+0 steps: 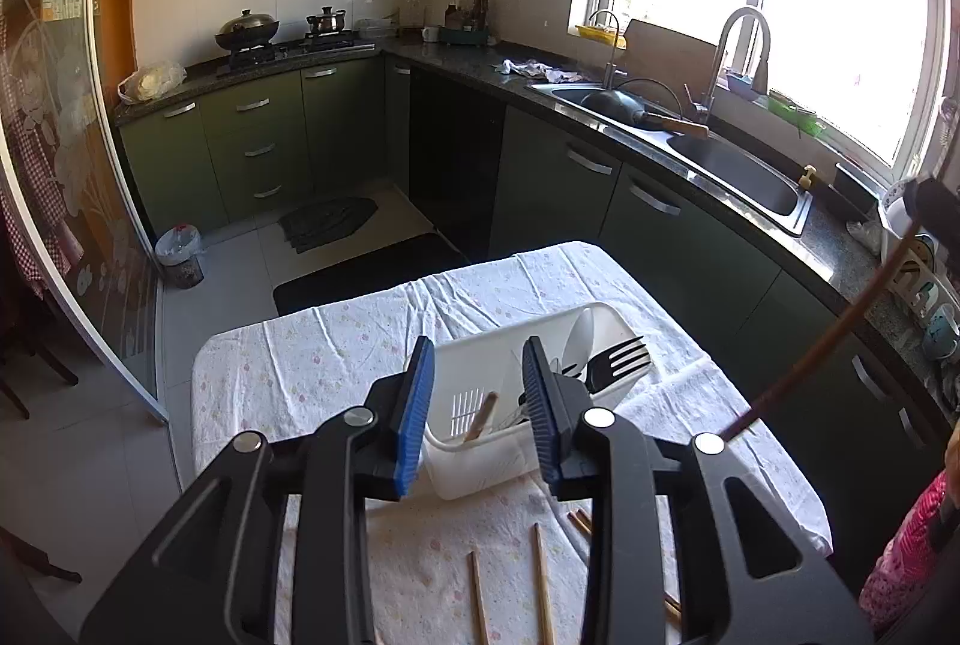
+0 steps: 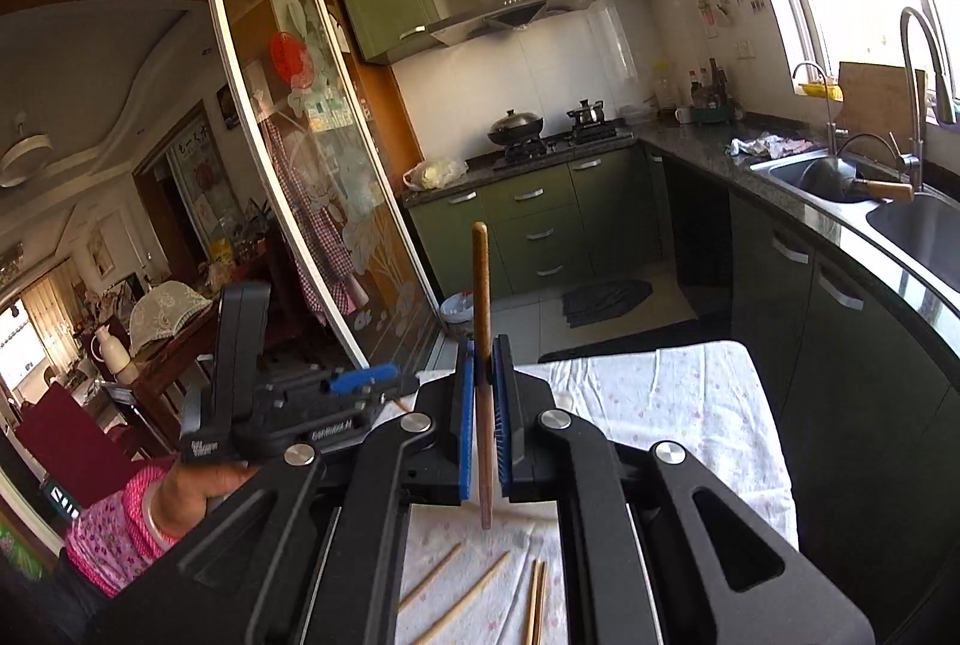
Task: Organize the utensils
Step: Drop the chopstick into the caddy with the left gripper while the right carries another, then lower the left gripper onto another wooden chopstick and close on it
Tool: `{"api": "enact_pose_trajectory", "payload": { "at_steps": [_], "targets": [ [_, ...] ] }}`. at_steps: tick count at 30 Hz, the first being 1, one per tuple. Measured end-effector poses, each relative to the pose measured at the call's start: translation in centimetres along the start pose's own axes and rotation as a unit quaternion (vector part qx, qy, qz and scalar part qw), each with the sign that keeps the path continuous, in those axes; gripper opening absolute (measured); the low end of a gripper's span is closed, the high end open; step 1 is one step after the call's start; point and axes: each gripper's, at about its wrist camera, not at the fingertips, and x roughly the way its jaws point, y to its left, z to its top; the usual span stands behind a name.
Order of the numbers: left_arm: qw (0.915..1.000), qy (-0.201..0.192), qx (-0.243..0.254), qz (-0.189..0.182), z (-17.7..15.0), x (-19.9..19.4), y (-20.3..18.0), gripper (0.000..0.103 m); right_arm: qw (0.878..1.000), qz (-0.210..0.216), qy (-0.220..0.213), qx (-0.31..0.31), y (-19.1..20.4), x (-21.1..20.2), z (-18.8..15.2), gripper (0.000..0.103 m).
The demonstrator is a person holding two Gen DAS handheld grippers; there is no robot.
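So the right gripper (image 2: 482, 417) has its blue pads closed tight on a single brown chopstick (image 2: 480, 345), which stands pretty much upright between them, its top poking well above the fingers and its lower end hanging out below, over the tablecloth (image 2: 690, 405). From the left wrist camera that same chopstick (image 1: 840, 333) shows up as a long dark diagonal line running across the right side, up toward the right gripper near the edge of the view.

The left gripper (image 1: 477, 405) is holding nothing. Its jaws are spread wide apart, and it hovers just in front of the white plastic utensil caddy (image 1: 480, 456) sitting on the table. Through the gap between the fingers one compartment with a slotted wall is visible, with a wooden stick-like handle (image 1: 483, 414) leaning in it. The neighbouring compartment holds a black fork (image 1: 618, 360) with its tines pointing up and right, a white spoon (image 1: 579, 336) behind it, and some metal cutlery lower down that's too hidden to tell apart.

Loose chopsticks (image 2: 468, 594) lie scattered flat on the cloth near the front edge, a few separate and two side by side (image 2: 536, 600). In the left view those show up below the gripper (image 1: 543, 579).

The person's left hand (image 2: 198, 483), pink sleeve and bracelet, grips the left gripper's handle.
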Motion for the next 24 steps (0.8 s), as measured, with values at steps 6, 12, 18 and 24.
{"api": "enact_pose_trajectory", "payload": {
  "at_steps": [6,12,18,24],
  "targets": [
    [0.9998,0.015,0.013,-0.007,-2.6,-2.4,0.0,0.04,0.999,-0.039,-0.03,-0.001,-0.4,4.3,3.2,0.007],
    [0.9986,0.048,0.015,-0.018,-6.1,-2.9,0.2,0.046,0.998,-0.055,0.029,0.017,-2.4,10.8,1.7,0.007],
    [0.9954,0.091,0.002,-0.032,-9.0,-1.9,0.5,0.053,0.994,-0.069,0.082,-0.011,-2.5,14.4,-1.8,0.022],
    [0.9873,0.154,-0.005,-0.039,-12.1,1.2,-0.1,0.054,0.996,-0.073,0.046,-0.012,-1.9,9.9,-3.5,0.035]
  ]
}}
